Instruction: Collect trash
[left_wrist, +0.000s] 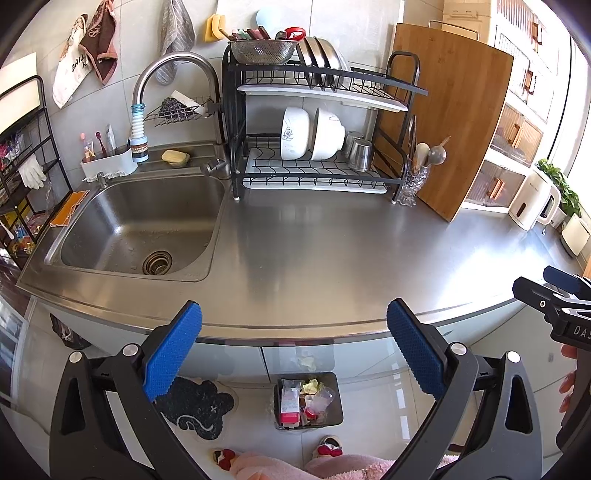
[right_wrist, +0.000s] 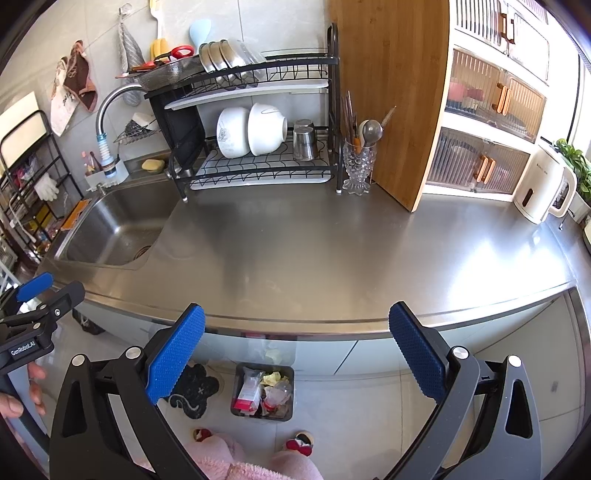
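A dark square trash bin (left_wrist: 334, 384) stands on the floor below the counter edge. It holds a red and white carton (left_wrist: 289, 404), a clear plastic bottle (left_wrist: 320, 400) and crumpled yellow paper (left_wrist: 311, 386). The bin also shows in the right wrist view (right_wrist: 290, 371). My left gripper (left_wrist: 294, 354) is open and empty above the counter edge, over the bin. My right gripper (right_wrist: 296, 354) is open and empty at about the same height, to the right of the left one. The steel counter (left_wrist: 332, 251) shows no loose trash.
A sink (left_wrist: 140, 229) is at the left. A black dish rack (left_wrist: 317, 147) with bowls and cups, a glass utensil holder (left_wrist: 415, 181) and a wooden cutting board (left_wrist: 454, 122) stand at the back. A white kettle (left_wrist: 532, 206) is at the right. A black mat (left_wrist: 199, 406) lies on the floor.
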